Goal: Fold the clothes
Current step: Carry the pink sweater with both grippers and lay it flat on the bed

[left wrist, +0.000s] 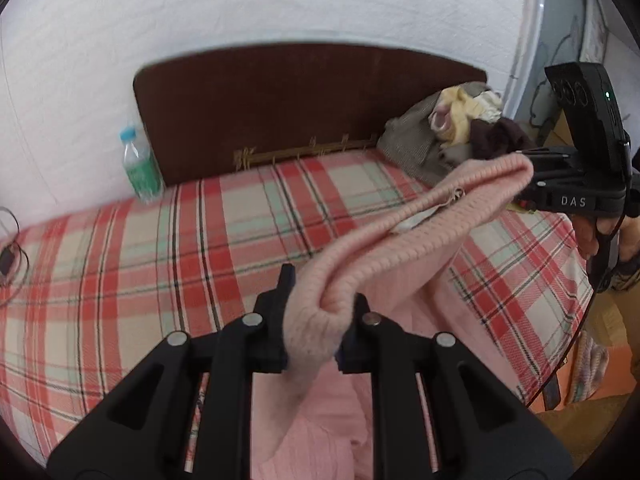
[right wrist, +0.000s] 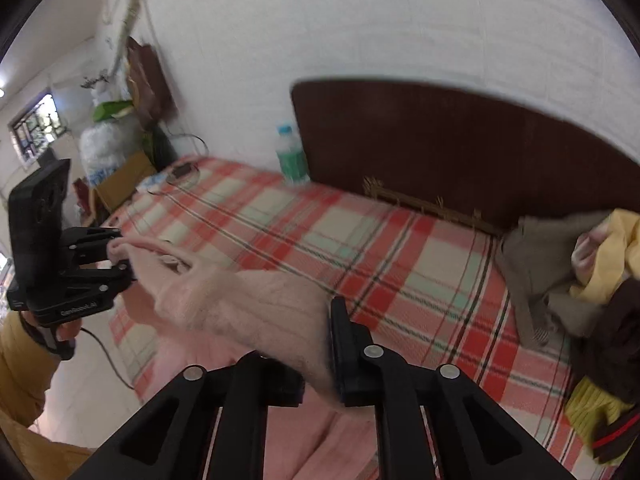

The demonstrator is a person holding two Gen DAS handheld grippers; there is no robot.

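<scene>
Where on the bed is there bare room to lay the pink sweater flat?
The plaid bedspread lies bare from the water bottle and headboard toward the near edge. The clothes pile crowds the far right corner; a cable occupies the left end.

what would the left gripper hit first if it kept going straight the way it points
Past the pink sweater clamped in the left gripper, probably the plaid bed cover, then the headboard; depth is hard to judge.

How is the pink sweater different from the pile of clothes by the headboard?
The pink sweater is one garment, held up off the bed by the left gripper and right gripper; the pile of clothes is many garments lying bunched in the corner. The sweater is pink; the pile mixes brown, yellow and grey. Both are unfolded.
</scene>
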